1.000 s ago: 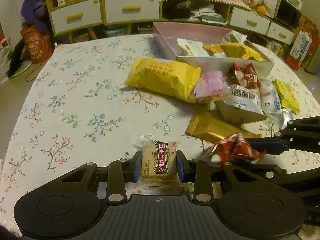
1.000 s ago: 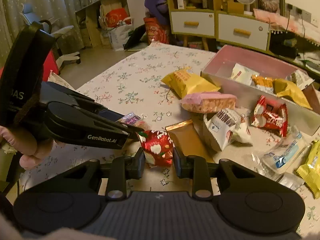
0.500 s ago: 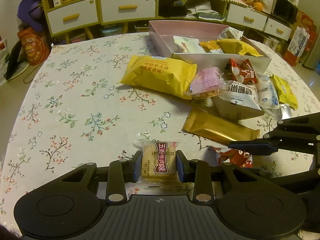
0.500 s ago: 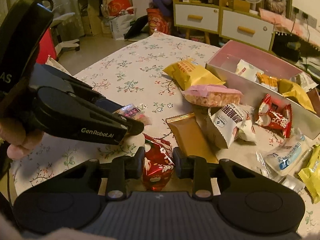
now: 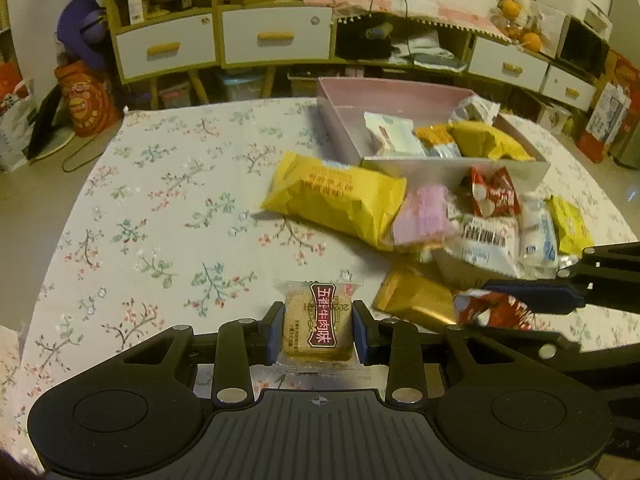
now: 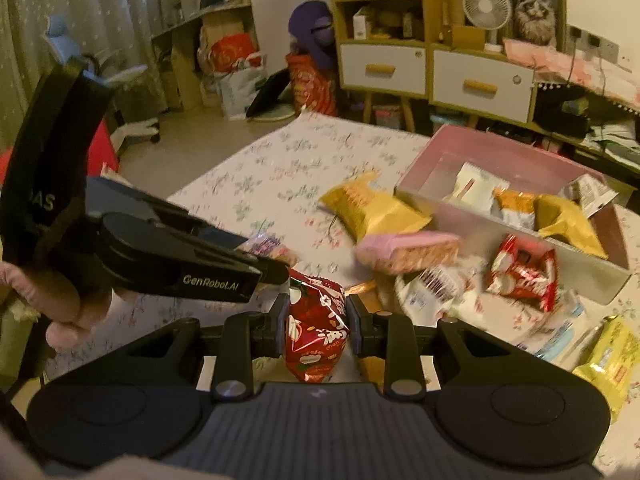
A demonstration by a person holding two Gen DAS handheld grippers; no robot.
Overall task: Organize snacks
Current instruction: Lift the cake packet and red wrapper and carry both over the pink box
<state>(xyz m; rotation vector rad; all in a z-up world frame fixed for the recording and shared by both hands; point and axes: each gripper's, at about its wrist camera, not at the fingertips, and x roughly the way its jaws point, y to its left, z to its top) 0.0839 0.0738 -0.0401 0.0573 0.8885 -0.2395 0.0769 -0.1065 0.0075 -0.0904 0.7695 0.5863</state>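
Note:
My left gripper (image 5: pixel 318 326) is shut on a clear-wrapped biscuit packet with a dark red label (image 5: pixel 318 326), held above the floral tablecloth. Beside it, my right gripper (image 6: pixel 316 326) is shut on a shiny red snack packet (image 6: pixel 316 332), also seen in the left wrist view as the red snack packet (image 5: pixel 492 314). A pink box (image 5: pixel 424 100) with several snacks inside stands at the far right of the table; the same pink box (image 6: pixel 516 160) shows in the right wrist view. The left gripper body (image 6: pixel 160 252) crosses the right wrist view on the left.
Loose snacks lie before the box: a big yellow bag (image 5: pixel 336 200), a pink pack (image 5: pixel 424 216), a gold bar (image 5: pixel 416 300), a white pouch (image 5: pixel 484 244), a red-white pack (image 5: pixel 492 194). A person's hand (image 6: pixel 60 304) grips the left tool. Drawers and shelves stand behind the table.
The right gripper dipped with the red packet, then rose again, still holding it. The left gripper keeps its biscuit packet, and both views now look more level, showing more of the room.

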